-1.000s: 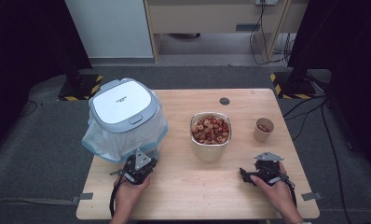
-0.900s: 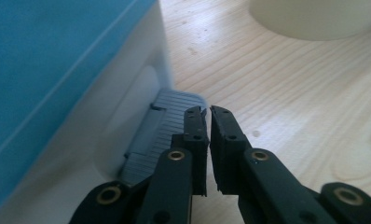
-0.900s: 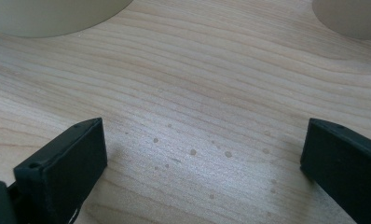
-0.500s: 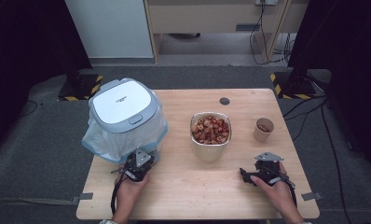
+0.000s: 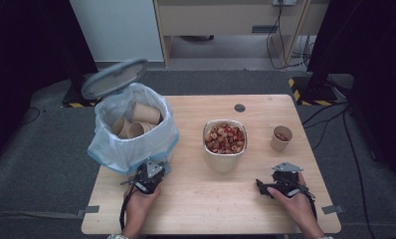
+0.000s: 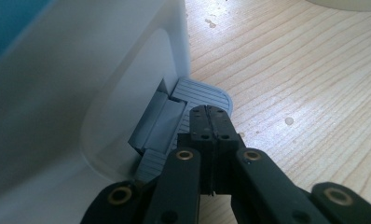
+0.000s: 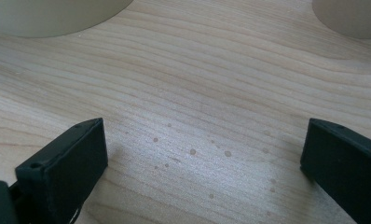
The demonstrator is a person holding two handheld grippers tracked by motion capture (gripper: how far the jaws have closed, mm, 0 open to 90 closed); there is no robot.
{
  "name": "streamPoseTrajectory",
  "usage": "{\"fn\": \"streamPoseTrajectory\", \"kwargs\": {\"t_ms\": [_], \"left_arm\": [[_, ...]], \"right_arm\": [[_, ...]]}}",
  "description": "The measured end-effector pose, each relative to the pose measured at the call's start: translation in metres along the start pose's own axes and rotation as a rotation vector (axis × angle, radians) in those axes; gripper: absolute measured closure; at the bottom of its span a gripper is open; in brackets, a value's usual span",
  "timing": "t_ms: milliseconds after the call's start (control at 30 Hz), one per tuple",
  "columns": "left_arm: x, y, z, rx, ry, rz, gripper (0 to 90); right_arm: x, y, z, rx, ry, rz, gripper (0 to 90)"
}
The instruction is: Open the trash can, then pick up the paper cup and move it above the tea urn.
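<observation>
Wooden table [image 5: 196, 194]: left gripper [image 6: 210, 122], jaws just closed together, empty, presses the bin's grey pedal [image 6: 200, 93]; lid [image 5: 114, 78] stands up. Right gripper [image 7: 202, 154] rests wide open, empty.

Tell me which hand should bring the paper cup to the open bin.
Right. Its open tongs rest on the table near the paper cup, while the shut left tongs press the bin's pedal, lid up.

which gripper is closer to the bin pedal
Left. The left gripper, jaws shut, rests on the grey pedal at the bin's base; the right gripper sits apart across the table, past the bowl.
</observation>
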State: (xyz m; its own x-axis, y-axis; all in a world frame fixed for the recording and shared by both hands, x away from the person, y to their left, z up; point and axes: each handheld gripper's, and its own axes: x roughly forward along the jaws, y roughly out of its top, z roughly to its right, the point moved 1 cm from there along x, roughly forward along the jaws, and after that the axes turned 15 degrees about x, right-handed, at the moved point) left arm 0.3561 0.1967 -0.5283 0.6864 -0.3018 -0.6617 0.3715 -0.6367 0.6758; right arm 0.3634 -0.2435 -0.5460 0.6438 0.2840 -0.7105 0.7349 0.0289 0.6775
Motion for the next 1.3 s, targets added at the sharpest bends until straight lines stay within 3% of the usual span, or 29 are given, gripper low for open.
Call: {"fn": "streamPoseTrajectory", "kwargs": {"t_ms": [67,100,200,233,433,867,1000,1300], "left_arm": [[0.0,0.0,0.0,-0.002,0.0,0.0,89.1],[0.0,-0.001,-0.001,-0.011,-0.006,0.004,89.1],[0.0,-0.001,-0.002,-0.02,-0.009,0.005,89.1],[0.0,-0.001,-0.001,-0.017,-0.008,0.005,89.2],[0.0,-0.001,-0.001,-0.014,-0.008,0.004,89.1],[0.0,0.0,-0.001,-0.015,-0.009,0.006,89.2],[0.0,0.0,-0.001,-0.013,-0.009,0.005,89.2],[0.0,-0.001,-0.002,-0.017,-0.011,0.007,89.2]], "right_arm": [[0.0,0.001,0.0,0.002,-0.001,-0.006,1.1],[-0.001,0.003,0.001,0.01,0.019,-0.012,5.5],[-0.004,0.006,0.003,0.019,0.025,0.001,4.4],[-0.007,0.009,0.006,0.029,0.004,0.032,4.9],[-0.014,0.014,0.014,0.057,-0.054,0.093,5.3],[-0.019,0.019,0.019,0.076,-0.053,0.121,5.0],[-0.022,0.029,0.025,0.114,-0.042,0.141,4.7],[-0.026,0.055,0.033,0.12,-0.07,0.16,4.3]]}}
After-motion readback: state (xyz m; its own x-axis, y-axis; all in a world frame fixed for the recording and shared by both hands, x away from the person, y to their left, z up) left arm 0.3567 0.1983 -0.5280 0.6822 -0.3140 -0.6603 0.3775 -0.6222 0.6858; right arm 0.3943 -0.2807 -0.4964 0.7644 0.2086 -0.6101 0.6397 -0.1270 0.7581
